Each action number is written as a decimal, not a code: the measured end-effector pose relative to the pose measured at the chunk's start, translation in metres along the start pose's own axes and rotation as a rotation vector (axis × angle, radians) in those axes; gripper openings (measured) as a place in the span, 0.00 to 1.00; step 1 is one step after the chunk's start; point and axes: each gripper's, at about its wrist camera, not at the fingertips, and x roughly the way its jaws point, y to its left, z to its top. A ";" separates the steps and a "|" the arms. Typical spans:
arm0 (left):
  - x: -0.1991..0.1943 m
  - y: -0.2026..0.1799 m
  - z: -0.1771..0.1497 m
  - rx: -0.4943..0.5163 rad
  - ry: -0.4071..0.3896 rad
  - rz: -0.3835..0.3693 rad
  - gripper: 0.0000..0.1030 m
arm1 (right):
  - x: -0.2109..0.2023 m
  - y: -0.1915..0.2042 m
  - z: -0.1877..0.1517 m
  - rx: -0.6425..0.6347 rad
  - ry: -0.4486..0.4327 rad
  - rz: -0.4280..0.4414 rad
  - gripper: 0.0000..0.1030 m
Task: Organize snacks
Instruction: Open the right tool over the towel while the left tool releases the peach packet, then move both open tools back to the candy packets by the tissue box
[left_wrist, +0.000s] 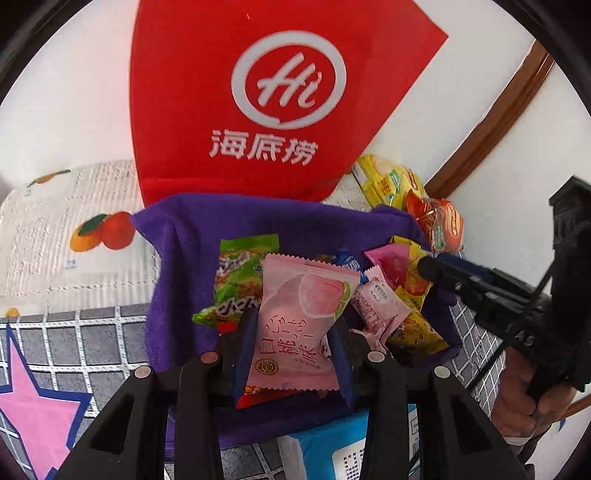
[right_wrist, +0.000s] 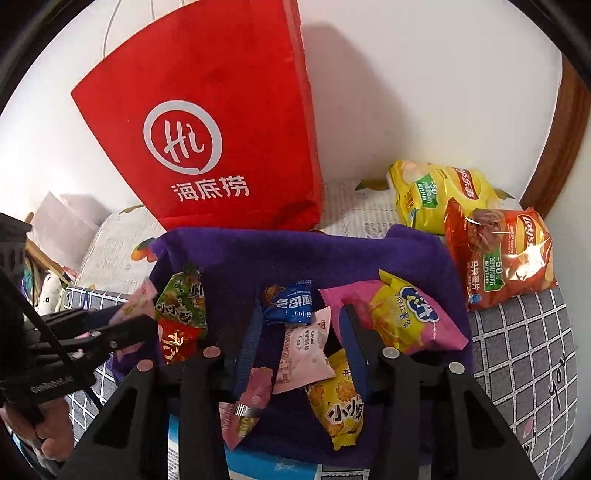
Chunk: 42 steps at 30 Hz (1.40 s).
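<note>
Centrally, left claw (left_wrist: 291, 343) pinching peach packet (left_wrist: 295, 317) (upright)

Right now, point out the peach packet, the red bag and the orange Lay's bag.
peach packet (left_wrist: 295, 325), left wrist view, middle of the pink wrapper.
red bag (right_wrist: 221, 110), right wrist view, front face above the logo.
orange Lay's bag (right_wrist: 498, 254), right wrist view, centre of the front.

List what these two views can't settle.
- Red bag opening: cropped by the top edge in both views.
- Blue-and-white packet: mostly under the purple cloth and gripper bodies.
- Red packet in the left view: hidden behind the pink peach packet held by the left gripper.
- Right gripper: open, contact with snacks unclear.
</note>
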 end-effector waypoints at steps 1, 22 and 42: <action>0.003 -0.001 0.000 0.001 0.006 -0.002 0.35 | -0.002 -0.001 0.000 0.002 -0.006 0.000 0.43; 0.018 -0.014 -0.002 0.018 0.041 -0.042 0.51 | -0.016 0.000 0.001 0.011 -0.013 0.037 0.55; -0.039 -0.044 -0.007 0.094 -0.058 0.028 0.65 | -0.092 -0.008 -0.047 0.139 0.006 -0.151 0.81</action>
